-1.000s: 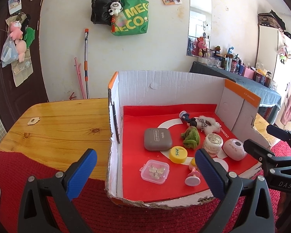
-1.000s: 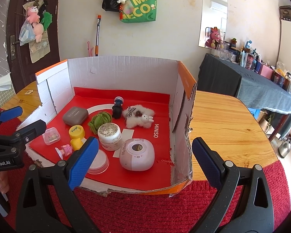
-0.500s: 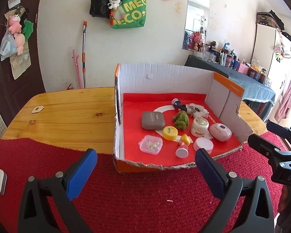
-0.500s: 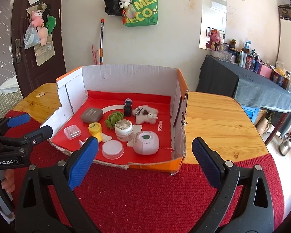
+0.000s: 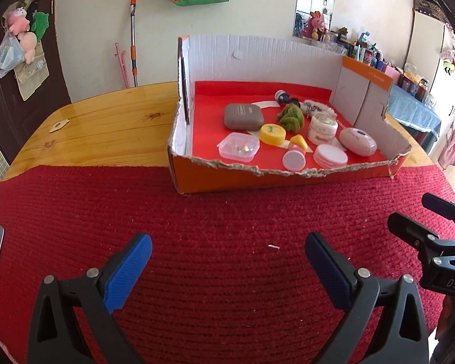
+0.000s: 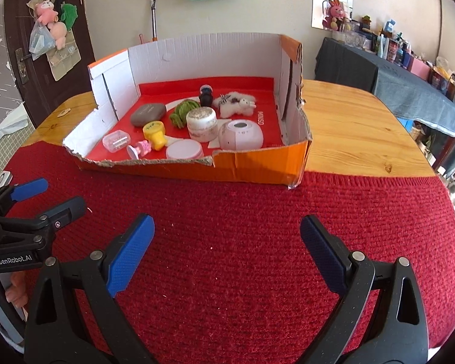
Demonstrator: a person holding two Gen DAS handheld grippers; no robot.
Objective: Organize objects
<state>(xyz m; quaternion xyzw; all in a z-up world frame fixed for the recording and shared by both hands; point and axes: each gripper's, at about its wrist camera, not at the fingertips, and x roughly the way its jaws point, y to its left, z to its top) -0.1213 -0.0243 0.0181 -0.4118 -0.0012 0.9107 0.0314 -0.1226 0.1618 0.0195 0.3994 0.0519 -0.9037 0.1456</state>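
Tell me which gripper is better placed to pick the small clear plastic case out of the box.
Left, probably. The clear case lies at the box's near-left corner, on the left gripper's side. Both grippers hang open and empty over the red mat.

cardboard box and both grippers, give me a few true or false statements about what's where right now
1. The cardboard box sits partly on the red mat. True.
2. The left gripper is shut on the yellow jar. False: it is open over the mat, holding nothing.
3. The grey case lies inside the box. True.
4. The white plush toy lies on the wooden table outside the box. False: it is inside, near the back wall.
5. The right gripper is open. True.
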